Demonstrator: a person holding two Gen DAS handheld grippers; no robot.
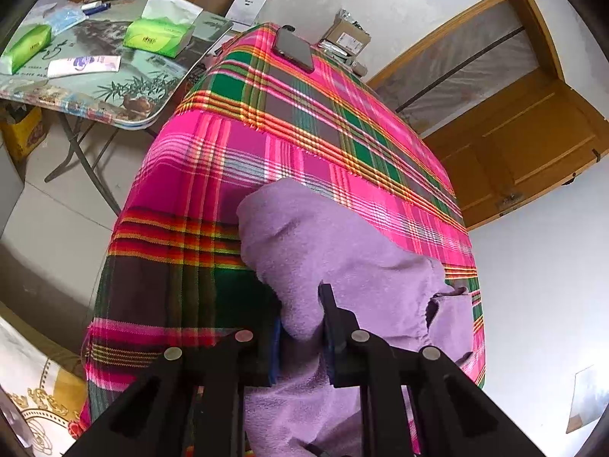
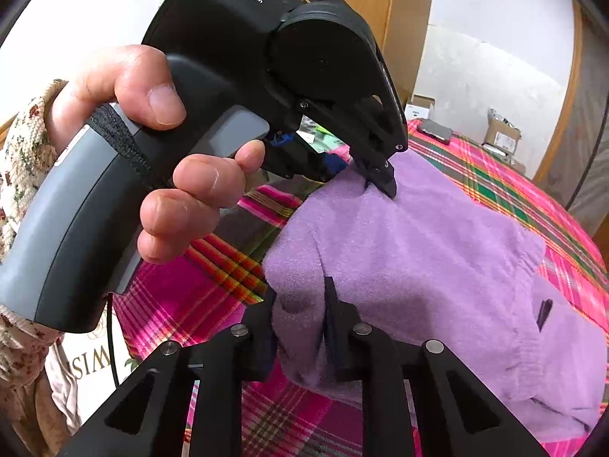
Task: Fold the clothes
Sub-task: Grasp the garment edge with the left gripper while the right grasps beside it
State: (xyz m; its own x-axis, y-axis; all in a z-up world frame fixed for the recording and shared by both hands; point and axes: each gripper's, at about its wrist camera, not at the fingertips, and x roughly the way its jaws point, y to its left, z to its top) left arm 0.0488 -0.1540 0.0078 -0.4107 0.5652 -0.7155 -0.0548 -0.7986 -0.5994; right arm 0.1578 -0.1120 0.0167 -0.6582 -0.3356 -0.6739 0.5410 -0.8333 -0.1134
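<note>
Here both tongs are clamped on the purple fleece garment (image 2: pixel 437 266): the left gripper (image 1: pixel 300 327) and the right gripper (image 2: pixel 300 323) each pinch an edge at 6 o'clock. It lies bunched on the plaid cloth (image 1: pixel 304 114), partly doubled; squaring and flattening seem left.

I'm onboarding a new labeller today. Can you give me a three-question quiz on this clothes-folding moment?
1. True or false: both grippers are clamped on the purple garment.
2. What lies on the far end of the plaid cloth? A) a phone B) a mug C) scissors
3. Fill in: on the side table stand two green ______ packs.

Key: 1 true: left gripper and right gripper each pinch the fabric. 2 A, the phone. 3 tissue.
</note>
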